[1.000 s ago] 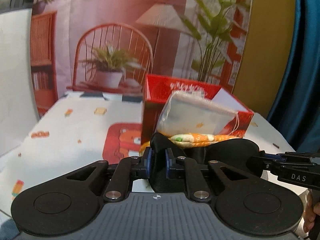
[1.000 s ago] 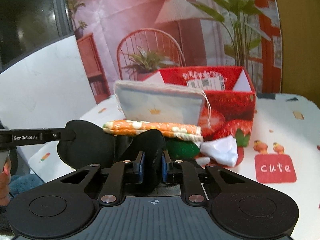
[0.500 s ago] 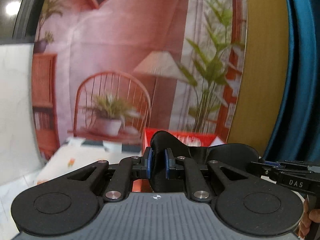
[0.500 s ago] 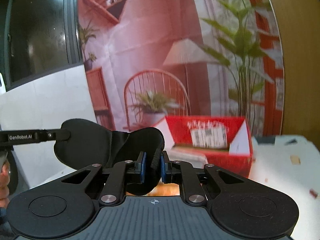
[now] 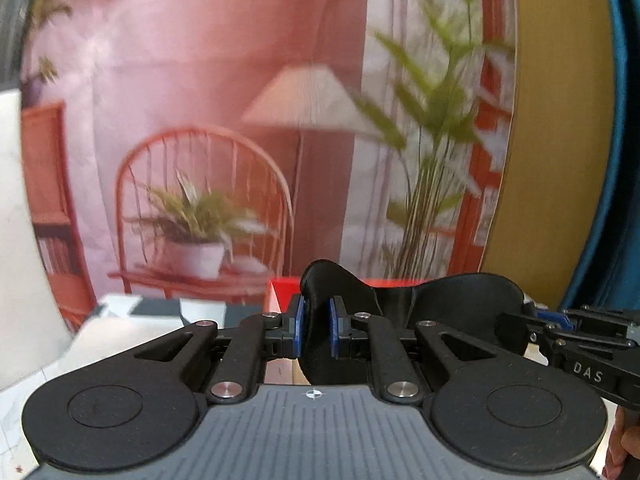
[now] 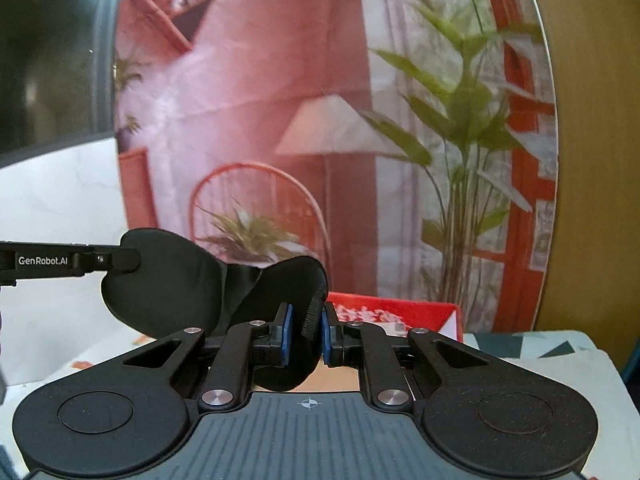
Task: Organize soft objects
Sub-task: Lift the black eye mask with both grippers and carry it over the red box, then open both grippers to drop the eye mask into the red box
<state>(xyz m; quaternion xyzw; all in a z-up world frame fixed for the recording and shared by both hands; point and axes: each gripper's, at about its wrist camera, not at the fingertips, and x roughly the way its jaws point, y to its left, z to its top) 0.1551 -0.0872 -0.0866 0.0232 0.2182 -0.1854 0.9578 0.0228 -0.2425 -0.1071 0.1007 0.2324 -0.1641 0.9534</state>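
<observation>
A black sleep mask [image 5: 452, 304] hangs stretched between my two grippers, above the table. My left gripper [image 5: 316, 320] is shut on one lobe of it, the blue pads pressing the fabric. At the right of the left wrist view, my right gripper [image 5: 532, 322] pinches the other lobe. In the right wrist view, my right gripper [image 6: 305, 330] is shut on the near lobe of the sleep mask [image 6: 168, 280], and the left gripper [image 6: 120, 258] holds the far lobe. Just behind the mask, the top edge of a red box [image 6: 404, 308] [image 5: 282, 294] shows.
A printed backdrop [image 5: 224, 120] with a chair, lamp and plants stands behind the table [image 6: 540, 344]. A white panel [image 5: 16, 240] closes the left side and a blue curtain [image 5: 624, 160] hangs at the right. A hand [image 5: 624, 444] shows at the lower right.
Both grippers have risen with the mask between them. The red box has sunk to the bottom of both views, and the pouch and orange item seen before are out of sight.
</observation>
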